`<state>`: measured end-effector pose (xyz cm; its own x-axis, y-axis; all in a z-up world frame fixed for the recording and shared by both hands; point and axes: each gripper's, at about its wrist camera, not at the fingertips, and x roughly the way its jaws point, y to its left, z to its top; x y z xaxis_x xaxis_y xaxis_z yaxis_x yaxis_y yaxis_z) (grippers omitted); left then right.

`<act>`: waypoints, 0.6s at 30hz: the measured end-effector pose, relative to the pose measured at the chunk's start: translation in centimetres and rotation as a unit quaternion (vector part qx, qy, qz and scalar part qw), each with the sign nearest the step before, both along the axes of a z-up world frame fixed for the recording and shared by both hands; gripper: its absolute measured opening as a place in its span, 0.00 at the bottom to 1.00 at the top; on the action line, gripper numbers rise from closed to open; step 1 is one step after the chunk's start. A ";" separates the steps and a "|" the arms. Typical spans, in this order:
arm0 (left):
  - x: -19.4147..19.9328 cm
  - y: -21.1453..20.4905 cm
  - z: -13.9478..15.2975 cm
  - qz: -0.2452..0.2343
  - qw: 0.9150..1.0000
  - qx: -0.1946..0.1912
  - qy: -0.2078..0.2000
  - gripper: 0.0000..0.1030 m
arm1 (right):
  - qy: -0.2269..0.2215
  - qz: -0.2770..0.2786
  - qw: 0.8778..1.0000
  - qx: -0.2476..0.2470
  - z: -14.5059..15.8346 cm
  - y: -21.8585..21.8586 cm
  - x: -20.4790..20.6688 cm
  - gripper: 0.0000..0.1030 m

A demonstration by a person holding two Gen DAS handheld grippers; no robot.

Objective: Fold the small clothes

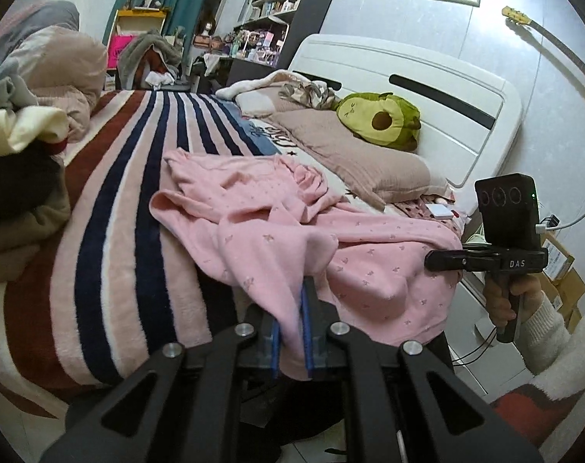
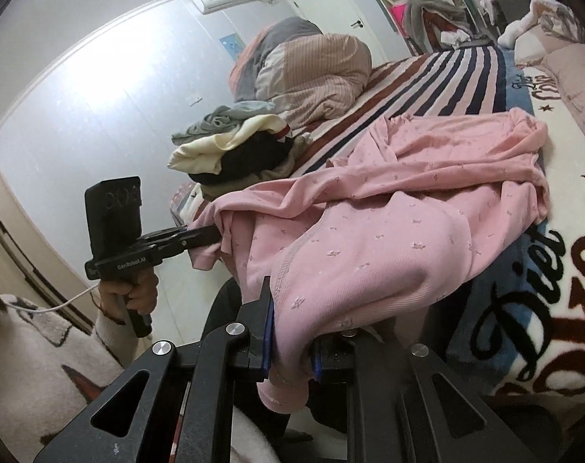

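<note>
The pink garment point(image 1: 292, 223), soft knit dotted with tiny stars, lies crumpled on the striped fleece blanket point(image 1: 118, 231), stretching lengthwise away from both grippers. Left gripper point(image 1: 291, 332) and right gripper point(image 2: 290, 343) each pinch its near hem.

Pink garment point(image 2: 389, 231) pinched in both tongs point(image 2: 290, 347) above striped blanket point(image 2: 439, 77).

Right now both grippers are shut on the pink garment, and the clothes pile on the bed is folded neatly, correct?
Not quite: the clothes pile is a loose heap, not folded, as the right wrist view shows. The rest holds: left gripper and right gripper are both shut on the pink garment.
</note>
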<state>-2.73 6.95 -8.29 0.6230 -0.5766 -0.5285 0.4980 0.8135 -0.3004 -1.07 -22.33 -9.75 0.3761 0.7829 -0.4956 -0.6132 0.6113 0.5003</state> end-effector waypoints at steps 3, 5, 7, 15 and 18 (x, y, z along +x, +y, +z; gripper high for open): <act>-0.7 0.0 0.6 0.001 1.000 -0.001 -0.009 0.06 | -0.013 0.000 1.000 -0.002 0.8 -0.1 -1.0 0.09; -1.4 0.2 1.1 0.002 1.000 0.001 -0.016 0.06 | -0.019 0.002 1.000 -0.001 1.3 -0.2 -1.6 0.09; -1.7 0.3 1.5 0.002 1.000 0.001 -0.021 0.06 | -0.025 0.005 1.000 0.000 1.6 -0.3 -2.0 0.09; -1.6 0.5 2.7 0.022 0.999 -0.006 -0.030 0.06 | -0.042 0.007 0.999 0.008 3.0 -0.8 -2.7 0.09; -0.9 0.3 3.1 0.031 0.999 -0.005 -0.031 0.06 | -0.044 -0.003 0.999 0.017 3.2 -1.5 -1.8 0.09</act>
